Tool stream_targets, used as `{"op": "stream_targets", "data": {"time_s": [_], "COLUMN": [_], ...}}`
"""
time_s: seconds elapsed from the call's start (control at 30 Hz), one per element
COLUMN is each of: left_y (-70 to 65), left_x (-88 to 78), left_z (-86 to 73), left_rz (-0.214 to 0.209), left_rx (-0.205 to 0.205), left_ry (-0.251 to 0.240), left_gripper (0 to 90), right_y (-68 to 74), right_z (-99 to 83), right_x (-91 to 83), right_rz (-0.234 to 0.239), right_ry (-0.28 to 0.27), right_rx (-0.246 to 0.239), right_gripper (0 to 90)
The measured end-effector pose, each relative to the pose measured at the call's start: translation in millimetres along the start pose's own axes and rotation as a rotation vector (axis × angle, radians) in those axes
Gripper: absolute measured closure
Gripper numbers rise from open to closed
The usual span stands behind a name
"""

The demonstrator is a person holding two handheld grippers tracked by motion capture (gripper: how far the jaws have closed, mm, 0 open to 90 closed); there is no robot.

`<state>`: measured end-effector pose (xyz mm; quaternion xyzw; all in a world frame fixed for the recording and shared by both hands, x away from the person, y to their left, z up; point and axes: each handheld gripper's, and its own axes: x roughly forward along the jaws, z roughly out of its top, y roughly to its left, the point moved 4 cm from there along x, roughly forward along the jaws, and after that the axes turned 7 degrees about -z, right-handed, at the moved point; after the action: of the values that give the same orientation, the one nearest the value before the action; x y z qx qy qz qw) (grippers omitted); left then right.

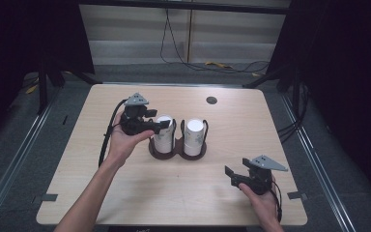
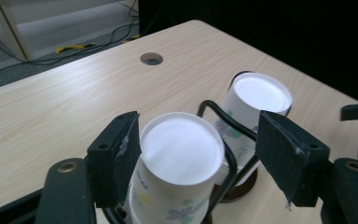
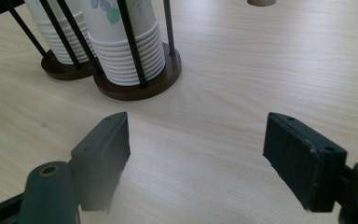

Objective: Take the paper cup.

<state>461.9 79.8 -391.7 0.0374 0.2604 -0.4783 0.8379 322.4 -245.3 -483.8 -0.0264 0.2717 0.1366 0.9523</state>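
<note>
Grasp step in hand: left tongs [image 2: 193, 163] set astride top paper cup [image 2: 179, 161] of left stack in wire holder [image 1: 176, 151] at frame centre, one pad touching, other clear; right tongs [image 3: 196, 158] open, empty, low right over surface [image 1: 125, 193]; next, probably close and lift straight up.

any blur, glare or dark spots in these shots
High view: table evenly lit, surroundings fall to black, soft overall. Left gripper view: cup stack fairly sharp with bright, near blown-out white bottoms; black background at upper right. Right gripper view: one of the near jaws blurs at its lower edge, table grain sharp, soft shadows under the holder.
</note>
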Motion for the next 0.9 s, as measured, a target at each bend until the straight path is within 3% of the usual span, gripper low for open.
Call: {"op": "stream_targets", "data": {"time_s": [0.2, 0.27, 0.3, 0.33, 0.5, 0.63, 0.9], "left_y": [1.3, -0.9, -4.8, -5.0, 0.6, 2.9, 6.4], "left_x": [7.2, 8.2, 11.0, 12.1, 17.4, 19.9, 27.4], "left_z": [0.6, 1.3, 2.7, 3.2, 3.6, 2.0, -2.8], "left_rz": [0.008, 0.008, 0.02, 0.035, 0.036, 0.047, 0.027], "left_rx": [0.012, 0.027, 0.062, 0.071, 0.036, 0.039, 0.026], "left_ry": [0.033, 0.039, 0.068, 0.083, 0.073, 0.092, 0.119], "left_gripper": [27.4, 27.1, 27.7, 29.2, 30.3, 33.3, 34.7], "right_y": [0.1, 0.3, 0.4, 0.4, 0.4, -0.1, -0.6], "right_z": [0.0, -0.1, 0.0, 0.0, 0.2, 0.1, 0.7], "right_x": [-0.3, 0.0, 0.1, 0.1, -1.0, -1.1, -1.9], "right_rz": [0.0, -0.001, -0.001, -0.001, -0.001, -0.002, -0.009], "right_ry": [0.001, 0.001, 0.002, 0.002, -0.002, -0.002, -0.008], "right_rx": [0.001, 0.0, 0.0, -0.002, -0.002, -0.001, -0.001], "right_gripper": [22.6, 22.6, 22.6, 22.6, 22.6, 22.6, 22.8]}}
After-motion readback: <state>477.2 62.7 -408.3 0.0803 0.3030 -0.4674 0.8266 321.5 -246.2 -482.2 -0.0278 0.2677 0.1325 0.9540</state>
